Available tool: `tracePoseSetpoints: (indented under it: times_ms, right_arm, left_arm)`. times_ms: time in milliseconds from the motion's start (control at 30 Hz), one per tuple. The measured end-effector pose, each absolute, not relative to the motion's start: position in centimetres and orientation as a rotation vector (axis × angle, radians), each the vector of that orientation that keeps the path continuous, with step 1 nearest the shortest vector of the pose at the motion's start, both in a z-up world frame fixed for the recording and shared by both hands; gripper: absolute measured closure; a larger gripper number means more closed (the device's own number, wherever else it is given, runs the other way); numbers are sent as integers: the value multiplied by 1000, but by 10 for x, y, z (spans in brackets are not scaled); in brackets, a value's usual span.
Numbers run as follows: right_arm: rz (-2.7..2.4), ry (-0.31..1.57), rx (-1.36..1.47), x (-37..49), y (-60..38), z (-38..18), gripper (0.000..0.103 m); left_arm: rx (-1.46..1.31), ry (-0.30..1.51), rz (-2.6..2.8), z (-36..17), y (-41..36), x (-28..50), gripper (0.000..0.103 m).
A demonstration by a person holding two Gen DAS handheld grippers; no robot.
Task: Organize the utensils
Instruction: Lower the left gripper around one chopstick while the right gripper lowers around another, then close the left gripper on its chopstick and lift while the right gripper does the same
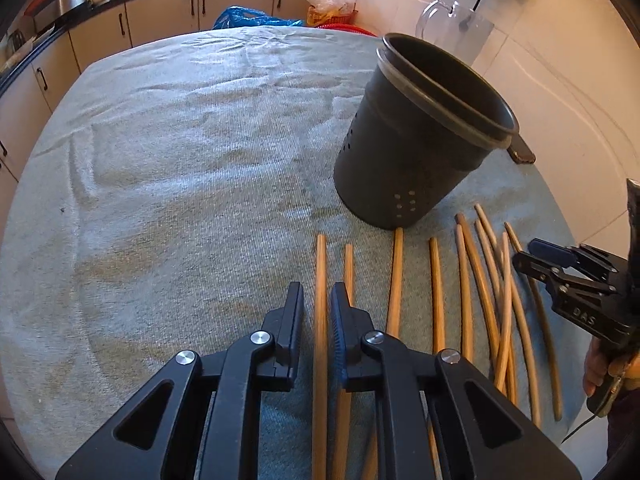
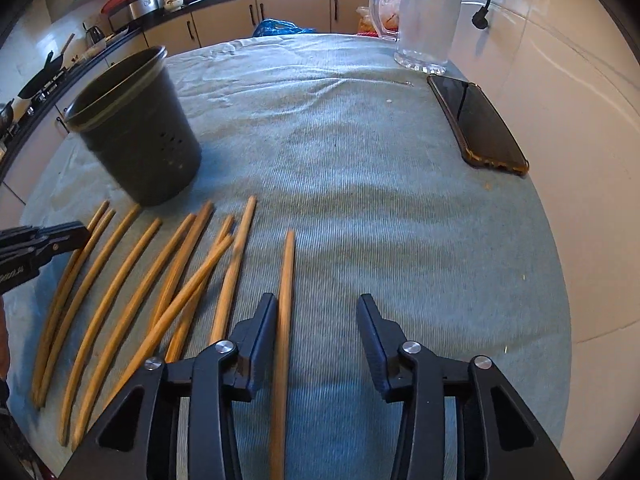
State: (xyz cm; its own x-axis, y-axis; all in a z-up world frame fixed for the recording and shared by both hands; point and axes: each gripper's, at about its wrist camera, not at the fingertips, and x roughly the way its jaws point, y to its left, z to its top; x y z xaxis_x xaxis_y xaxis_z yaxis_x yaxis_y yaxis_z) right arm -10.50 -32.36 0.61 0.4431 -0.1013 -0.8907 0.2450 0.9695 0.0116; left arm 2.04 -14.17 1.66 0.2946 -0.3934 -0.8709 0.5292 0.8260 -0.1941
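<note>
Several wooden chopsticks [image 2: 120, 296] lie side by side on a blue-grey cloth [image 1: 180, 160], in front of a dark perforated utensil holder [image 1: 404, 152] that stands upright. My left gripper [image 1: 317, 289] is shut on the leftmost chopstick [image 1: 320, 264], which runs between its pads. In the right wrist view my right gripper [image 2: 317, 300] stands open over the rightmost chopstick [image 2: 286, 280]. That stick lies against the left pad, and the right pad is well apart from it. The right gripper [image 1: 534, 258] also shows at the right edge of the left wrist view, held by a hand [image 1: 600, 364].
A phone [image 2: 480, 124] in an orange case lies at the cloth's right side by the white tiled wall. A clear glass jug [image 2: 424, 20] stands behind it. Kitchen cabinets [image 1: 160, 20] and a dark worktop run along the back, with a blue bag [image 1: 248, 18] beyond the table.
</note>
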Motion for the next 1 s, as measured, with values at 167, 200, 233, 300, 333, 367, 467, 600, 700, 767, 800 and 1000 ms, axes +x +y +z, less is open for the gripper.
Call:
tracePoseSetpoints:
  times_ms: [167, 200, 233, 300, 333, 367, 467, 600, 700, 767, 800, 1000]
  right_arm:
    - [-203, 1090, 144, -98, -322, 7, 96]
    - [-196, 1087, 155, -100, -322, 7, 96]
    - [-186, 1081, 174, -102, -323, 8, 97]
    - [-177, 1055, 192, -108, -323, 14, 97]
    - [-170, 1030, 194, -114, -322, 21, 97]
    - [-167, 1013, 196, -117, -321, 25, 97]
    - [-148, 949, 206, -133, -316, 45, 97]
    - [-123, 855, 193, -157, -301, 74, 97]
    - [-99, 787, 188, -176, -291, 94, 97]
    - [-88, 753, 190, -188, -284, 105, 97]
    - [-82, 734, 191, -194, -280, 112, 97]
    - [-54, 656, 203, -225, -271, 137, 97]
  left_arm:
    - [115, 1091, -572, 19, -135, 19, 98]
    - [113, 1075, -563, 23, -133, 17, 98]
    - [110, 1062, -559, 26, -130, 14, 98]
    - [103, 1026, -555, 39, -124, 7, 98]
    - [102, 997, -555, 49, -120, 1, 98]
    - [101, 978, -555, 55, -118, -3, 98]
    - [87, 909, -558, 80, -110, -22, 98]
    - [58, 824, -566, 109, -101, -52, 98]
    - [55, 760, -568, 126, -92, -78, 98]
    - [55, 715, -566, 138, -88, -94, 98]
    - [53, 695, -566, 144, -84, -102, 98]
    - [49, 589, -560, 171, -69, -149, 98]
